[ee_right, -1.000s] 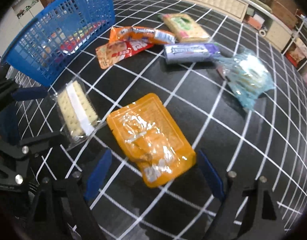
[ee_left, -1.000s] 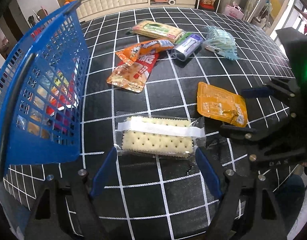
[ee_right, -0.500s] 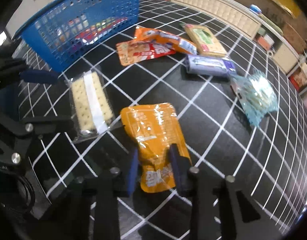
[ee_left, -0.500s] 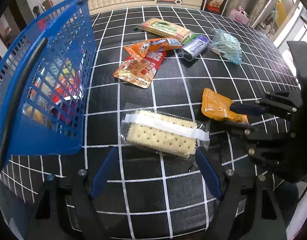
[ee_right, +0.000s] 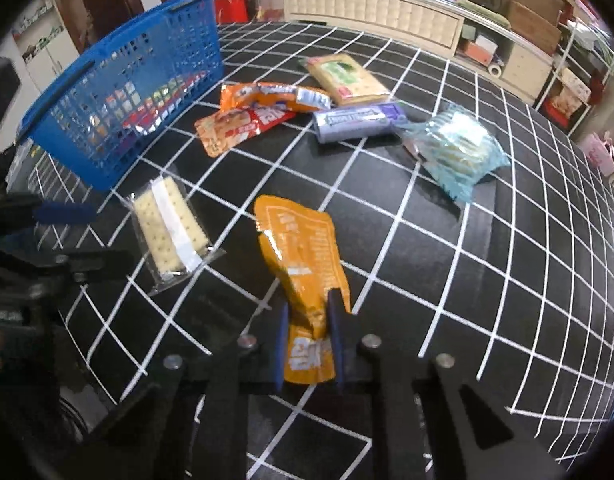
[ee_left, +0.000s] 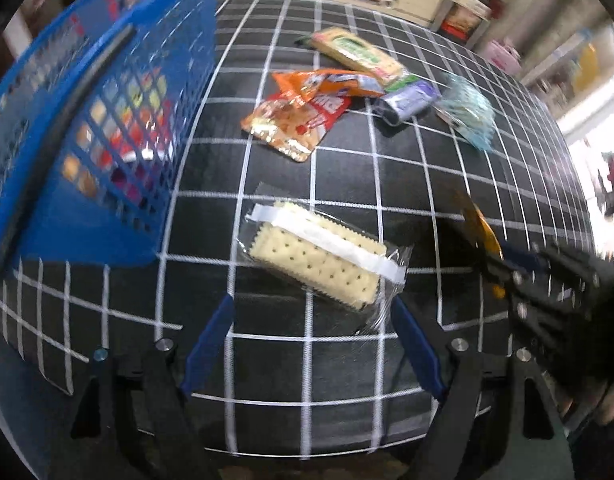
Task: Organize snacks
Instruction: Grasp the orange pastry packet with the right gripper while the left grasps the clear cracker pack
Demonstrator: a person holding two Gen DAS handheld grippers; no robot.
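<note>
Lower centre of the right view, right gripper (ee_right: 309, 320) has closed on the orange pouch (ee_right: 303, 256), now lifting basket-ready; left gripper (ee_left: 311, 320) stays wide.

Two handheld claws at work, one spread wide and one clamped

The left claw (ee_left: 313, 316) sits low over the desk (ee_left: 347, 372), its two blue-padded fingers (ee_left: 211, 340) held far apart with nothing between them. The right claw (ee_right: 307, 320) has its blue fingers drawn close together, pinching the near end of an orange pouch (ee_right: 303, 256), which is lifted and buckled. From the left wrist view the right claw (ee_left: 507, 264) appears at the right edge, blurred; from the right wrist view the left claw (ee_right: 63, 232) shows at the left edge.
</note>
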